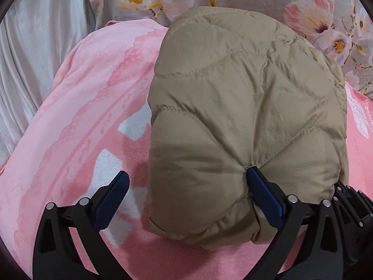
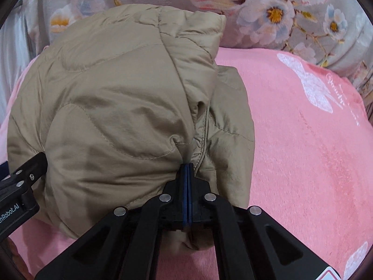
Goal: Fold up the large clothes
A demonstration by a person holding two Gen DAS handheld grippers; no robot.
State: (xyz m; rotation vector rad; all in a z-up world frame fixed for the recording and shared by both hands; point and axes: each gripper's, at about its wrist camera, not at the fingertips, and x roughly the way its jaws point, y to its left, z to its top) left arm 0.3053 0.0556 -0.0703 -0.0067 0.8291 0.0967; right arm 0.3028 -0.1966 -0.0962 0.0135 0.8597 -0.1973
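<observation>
Right gripper [image 2: 187, 166]: whether fabric lies between its fingers cannot be told. Jacket [image 2: 112, 107] underside hidden. Small script on pink blanket [image 2: 303, 163], two o'clock, illegible.

Two bits of text show in the right wrist view. At nine o'clock, white letters "mRobot.AI" – cut off by the frame edge – stand on the left gripper [image 2: 22, 179]. At three o'clock, cursive white script runs along the pink blanket [image 2: 303, 140], too small to read.

One tan quilted jacket [image 1: 244, 116] lies bundled on one pink blanket [image 1: 77, 107]. Two grippers work at it, left gripper [image 1: 186, 196] and right gripper [image 2: 187, 170]. Behind, perhaps one floral quilt [image 2: 268, 16], and one pale curtain [image 1: 35, 46].
</observation>
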